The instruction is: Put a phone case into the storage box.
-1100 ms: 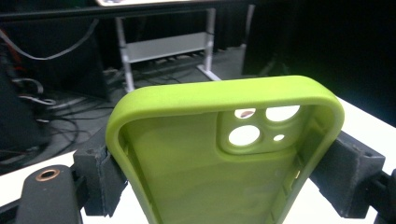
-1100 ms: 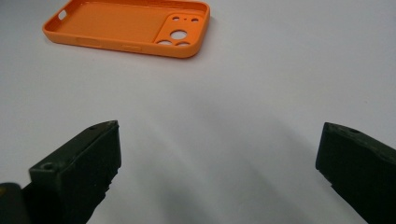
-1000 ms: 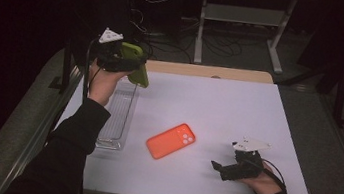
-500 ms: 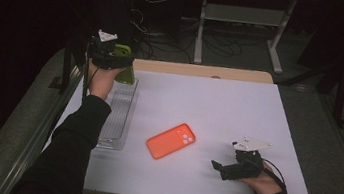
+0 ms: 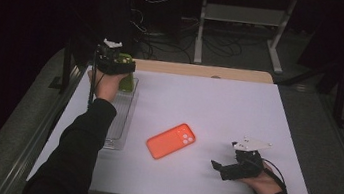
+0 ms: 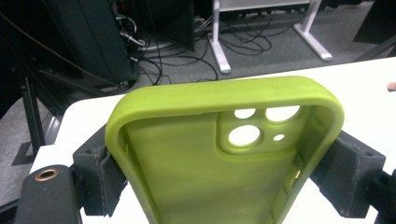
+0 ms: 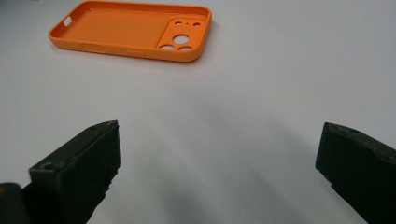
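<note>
Over the clear tray's [image 5: 121, 120] far end: green phone case [image 5: 126, 73] clamped across its width in my left hand-held gripper [image 5: 114, 64].
I judge its long axis upright; right hand-held gripper [image 5: 223, 169] rests wide open on the desk [image 5: 219, 103], nearer the orange case [image 5: 170, 140].

Bare worktop [image 5: 238, 111] lay open between the right gripper [image 5: 219, 166] and the orange case [image 5: 170, 140]; only the clear tray [image 5: 117, 125] lined the left edge.

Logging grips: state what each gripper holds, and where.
Left gripper clamps the green phone case across its two long side edges. Right gripper holds nothing.
</note>
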`<move>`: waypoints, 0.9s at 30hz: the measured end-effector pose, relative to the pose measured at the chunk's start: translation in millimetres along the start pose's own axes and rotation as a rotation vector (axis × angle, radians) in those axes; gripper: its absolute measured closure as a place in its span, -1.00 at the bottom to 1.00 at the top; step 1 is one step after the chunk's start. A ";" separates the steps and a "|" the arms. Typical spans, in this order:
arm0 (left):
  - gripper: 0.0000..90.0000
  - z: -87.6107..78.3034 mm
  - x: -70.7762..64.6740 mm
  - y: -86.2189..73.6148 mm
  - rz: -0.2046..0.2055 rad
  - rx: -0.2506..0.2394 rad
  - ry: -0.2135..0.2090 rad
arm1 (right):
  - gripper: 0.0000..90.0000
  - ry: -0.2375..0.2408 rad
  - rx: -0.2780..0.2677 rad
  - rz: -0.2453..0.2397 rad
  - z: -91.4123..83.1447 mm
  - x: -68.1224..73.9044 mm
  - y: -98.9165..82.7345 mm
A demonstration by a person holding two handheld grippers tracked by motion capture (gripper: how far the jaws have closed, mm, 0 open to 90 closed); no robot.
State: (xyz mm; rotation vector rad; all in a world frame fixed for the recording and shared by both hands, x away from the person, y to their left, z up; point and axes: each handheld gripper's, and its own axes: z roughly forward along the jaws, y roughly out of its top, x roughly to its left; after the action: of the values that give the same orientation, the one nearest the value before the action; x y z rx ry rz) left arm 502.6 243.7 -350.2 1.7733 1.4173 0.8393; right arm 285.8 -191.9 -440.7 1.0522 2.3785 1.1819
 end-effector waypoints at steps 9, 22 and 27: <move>-0.67 9.1 0.3 -4.6 -0.016 0.032 0.005 | -1.00 0.001 -0.007 -0.007 -0.4 -0.3 0.1; -0.68 17.5 -3.8 -11.6 -0.001 0.052 0.014 | -1.00 0.005 -0.011 0.000 -1.2 -0.3 0.1; -0.83 18.0 -3.4 -11.7 0.003 0.053 0.007 | -1.00 0.004 -0.012 0.002 -1.0 0.1 0.1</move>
State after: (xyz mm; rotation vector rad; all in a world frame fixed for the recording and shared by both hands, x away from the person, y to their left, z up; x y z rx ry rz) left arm 510.8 239.9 -369.9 1.8146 1.4543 0.8173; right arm 285.2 -192.4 -440.0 1.0492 2.3712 1.1984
